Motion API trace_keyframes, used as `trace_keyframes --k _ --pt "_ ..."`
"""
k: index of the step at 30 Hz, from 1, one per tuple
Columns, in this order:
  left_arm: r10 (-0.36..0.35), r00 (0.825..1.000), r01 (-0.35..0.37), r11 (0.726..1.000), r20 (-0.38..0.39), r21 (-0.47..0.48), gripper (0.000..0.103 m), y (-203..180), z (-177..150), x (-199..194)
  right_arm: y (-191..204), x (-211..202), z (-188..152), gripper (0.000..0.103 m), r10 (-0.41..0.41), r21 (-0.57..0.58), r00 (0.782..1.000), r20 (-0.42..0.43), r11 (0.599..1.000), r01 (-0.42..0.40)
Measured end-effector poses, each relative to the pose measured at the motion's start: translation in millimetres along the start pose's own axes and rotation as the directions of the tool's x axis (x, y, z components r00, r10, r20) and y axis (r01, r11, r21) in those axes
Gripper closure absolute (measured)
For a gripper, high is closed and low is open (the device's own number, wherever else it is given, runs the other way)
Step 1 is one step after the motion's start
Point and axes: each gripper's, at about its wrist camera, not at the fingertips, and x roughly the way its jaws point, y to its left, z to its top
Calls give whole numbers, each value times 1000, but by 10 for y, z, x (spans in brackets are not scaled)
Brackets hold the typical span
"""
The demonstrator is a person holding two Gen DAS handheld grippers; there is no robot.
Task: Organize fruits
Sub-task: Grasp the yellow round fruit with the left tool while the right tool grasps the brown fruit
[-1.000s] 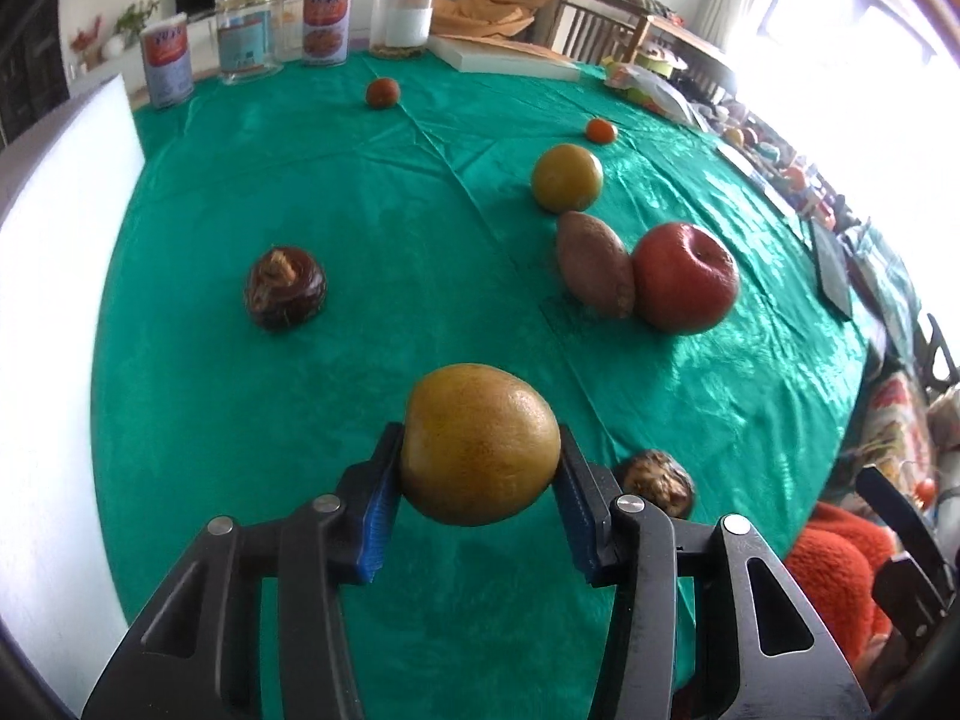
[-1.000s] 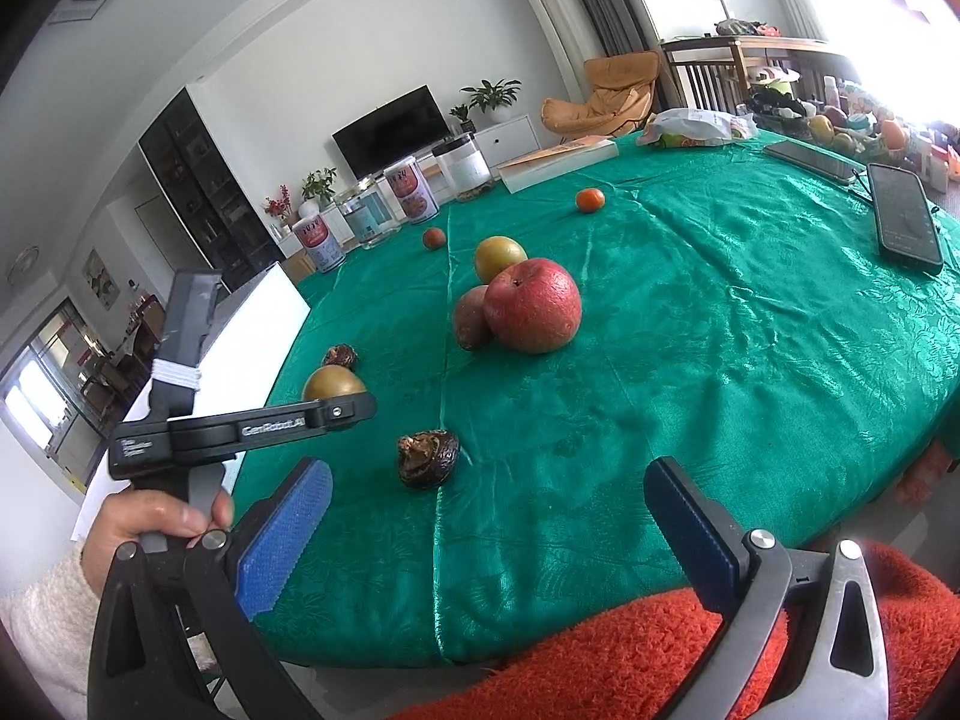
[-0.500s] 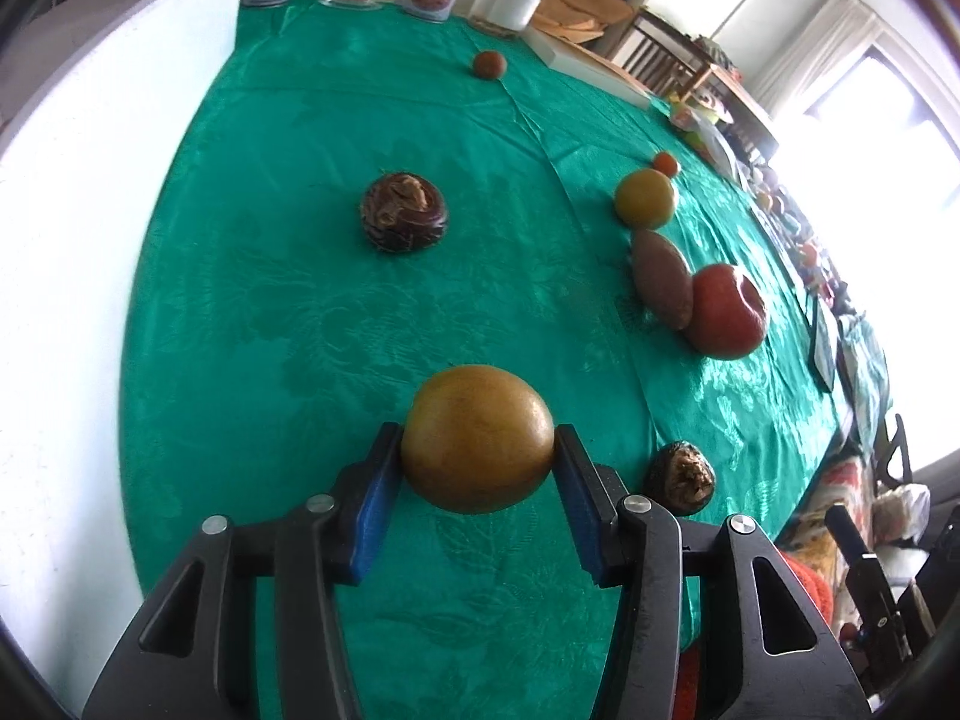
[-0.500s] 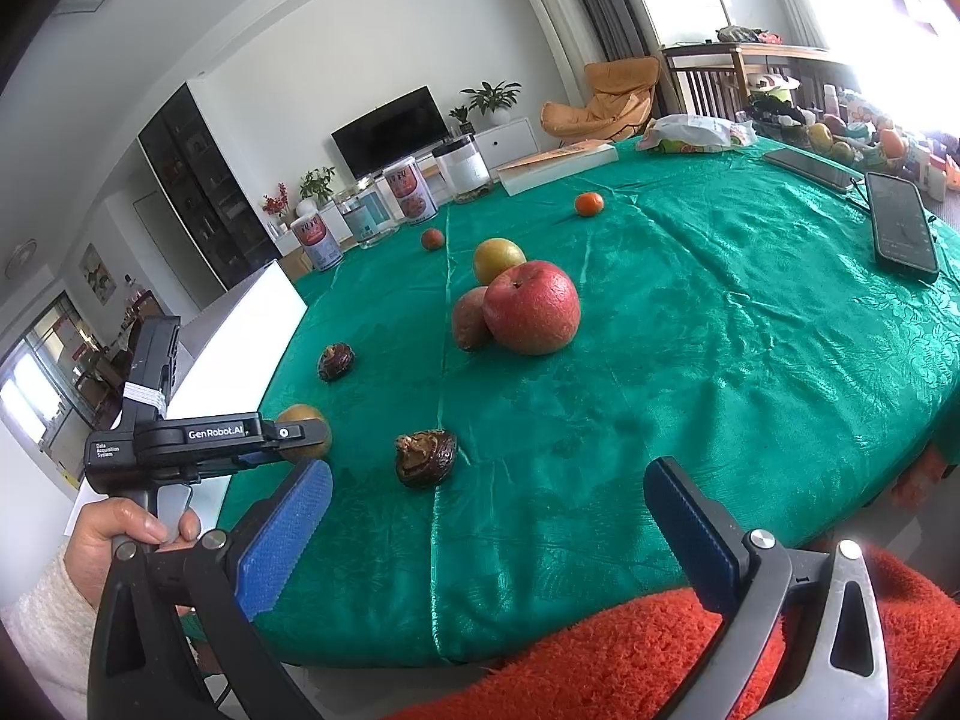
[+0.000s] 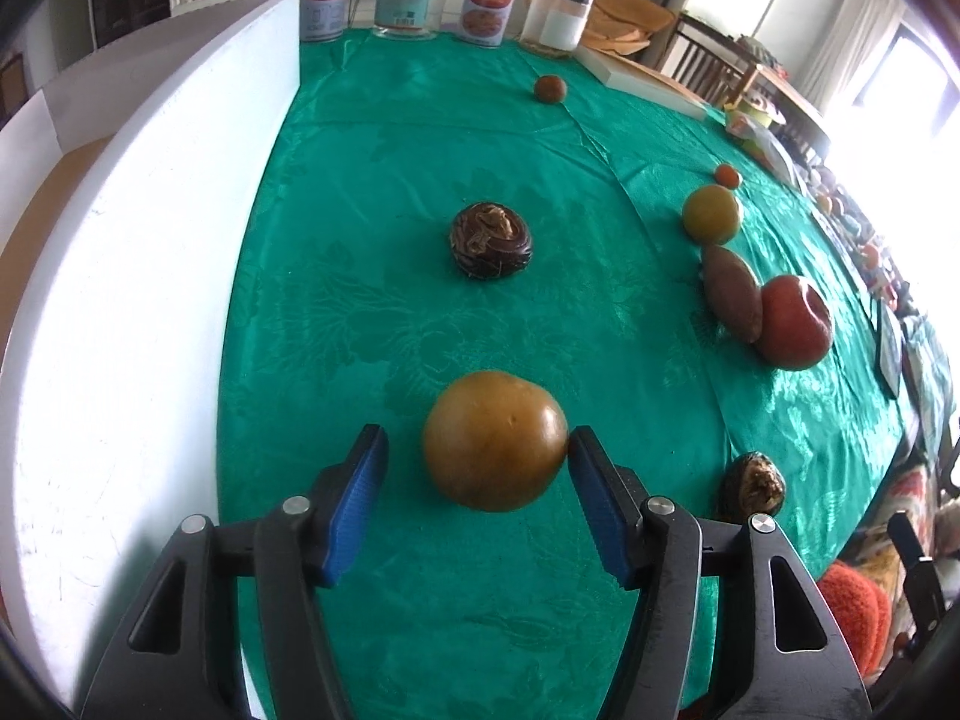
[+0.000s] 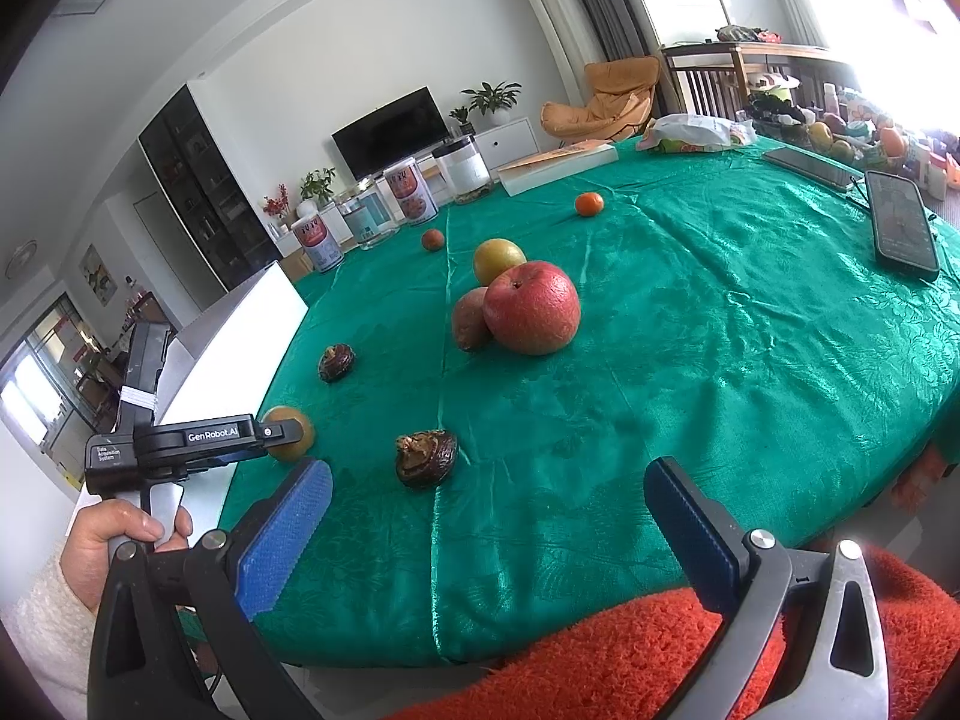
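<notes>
— What's the tablecloth (image 5: 384, 192) like?

— Green cloth with a satin sheen and a woven leaf pattern, creased near the far edge. My left gripper (image 5: 477, 501) has matt black plastic arms, ribbed blue pads and shiny metal screws.

— And the fruit?

— The orange (image 5: 495, 439) between the pads is dull and finely pitted. The apple (image 6: 531, 307) is smooth and waxy, and the dark fruit (image 5: 491, 239) is rough and wrinkled.
</notes>
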Motion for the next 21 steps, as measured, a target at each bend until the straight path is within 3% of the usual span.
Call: trace_keyframes --k 5,7,8,11,14,17,21 --pt "47 998 -49 997 28 59 32 -73 7 69 -1 -3 0 0 0 3 1000 -2 1000 0" --pt "67 997 -70 993 39 97 40 -129 0 90 -12 11 11 0 3 9 1000 -9 1000 -3" --pt "65 997 -70 990 47 120 53 -161 -8 92 -23 27 18 0 5 16 1000 -20 1000 -5" --pt "68 996 -78 983 66 165 54 -220 -51 69 -20 167 64 0 0 18 994 -113 1000 2" --pt "60 996 -71 977 61 201 54 -258 -116 35 226 377 92 0 -26 -128 968 -248 992 -7" --pt "51 997 -61 978 54 199 54 -247 -177 -19 587 654 91 0 -87 -311 935 -344 950 -26" --pt "23 999 -30 986 44 165 54 -199 -213 -107 734 1111 157 2 -132 -342 903 -408 940 -17"
